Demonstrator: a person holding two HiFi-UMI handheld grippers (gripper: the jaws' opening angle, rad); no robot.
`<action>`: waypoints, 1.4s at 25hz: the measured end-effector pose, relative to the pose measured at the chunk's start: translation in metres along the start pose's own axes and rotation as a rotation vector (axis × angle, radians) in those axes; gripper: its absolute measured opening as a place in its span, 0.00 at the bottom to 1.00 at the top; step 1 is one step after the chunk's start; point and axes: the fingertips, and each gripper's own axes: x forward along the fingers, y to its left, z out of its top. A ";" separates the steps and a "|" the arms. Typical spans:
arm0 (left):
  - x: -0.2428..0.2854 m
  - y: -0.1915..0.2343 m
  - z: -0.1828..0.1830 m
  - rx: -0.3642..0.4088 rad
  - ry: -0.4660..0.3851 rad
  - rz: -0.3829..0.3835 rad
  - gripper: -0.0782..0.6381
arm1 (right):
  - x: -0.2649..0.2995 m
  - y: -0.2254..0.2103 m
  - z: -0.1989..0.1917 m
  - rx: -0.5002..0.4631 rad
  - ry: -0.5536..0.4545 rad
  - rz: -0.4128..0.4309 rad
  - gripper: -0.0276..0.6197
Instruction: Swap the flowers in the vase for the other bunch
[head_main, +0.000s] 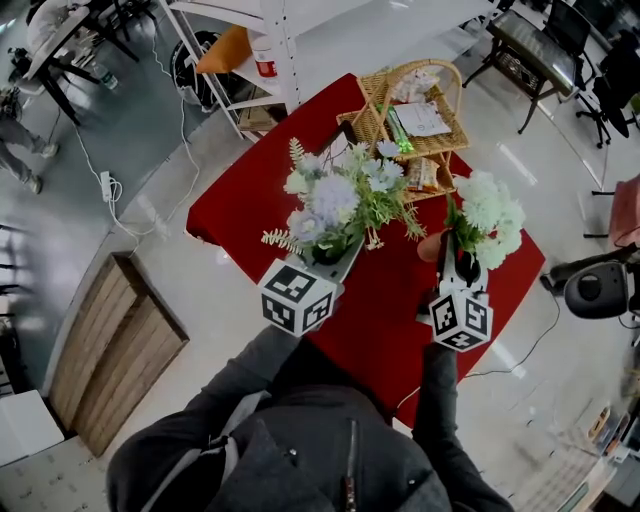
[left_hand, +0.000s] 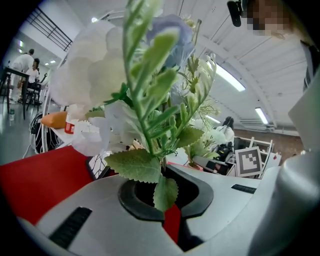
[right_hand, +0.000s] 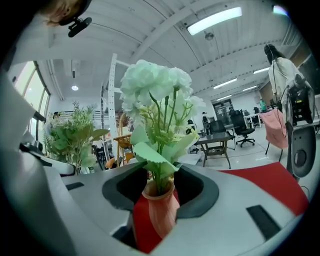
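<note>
Red-covered table (head_main: 240, 195) is filling the middle of the head view. The person's dark sleeves and body are cutting off its near corner. Wicker basket (head_main: 370, 125) is sitting at the far corner; the papers and packets in it are too small to tell.

Blue-and-white bunch (head_main: 335, 200) (left_hand: 145, 75) is hanging over the middle of the table, held by the left gripper (head_main: 335, 255) (left_hand: 165, 192). The left gripper's jaws are standing closed on the bunch's stems. In the left gripper view the stems are dropping into the round hollow between the pads, with one leaf drooping over the seam. The stem ends are hidden below the jaws. The blooms are crowding that view, close up and blurred.

White-green bunch (head_main: 490, 215) (right_hand: 155, 85) is standing in the terracotta vase (head_main: 432, 246) (right_hand: 159, 207), toward the table's right corner.

Right gripper (head_main: 455, 262) (right_hand: 160, 185) is sitting at the vase with its jaws apart and the vase neck between them. A strip of red is showing between the left pad and the vase, so the pads are not pressing. On the other side I cannot tell touching from just beside. In the head view the vase is mostly covered by the flowers and the gripper. Its base is cut off in the right gripper view.
</note>
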 end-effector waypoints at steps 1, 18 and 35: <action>-0.001 -0.001 0.000 -0.001 -0.002 0.000 0.14 | 0.000 0.000 -0.001 0.007 0.005 0.004 0.26; -0.020 -0.023 -0.006 0.002 -0.003 -0.028 0.14 | -0.049 -0.003 -0.006 0.080 0.004 -0.019 0.33; -0.051 -0.064 -0.028 0.021 0.001 -0.083 0.14 | -0.138 0.023 -0.027 0.201 0.014 -0.012 0.33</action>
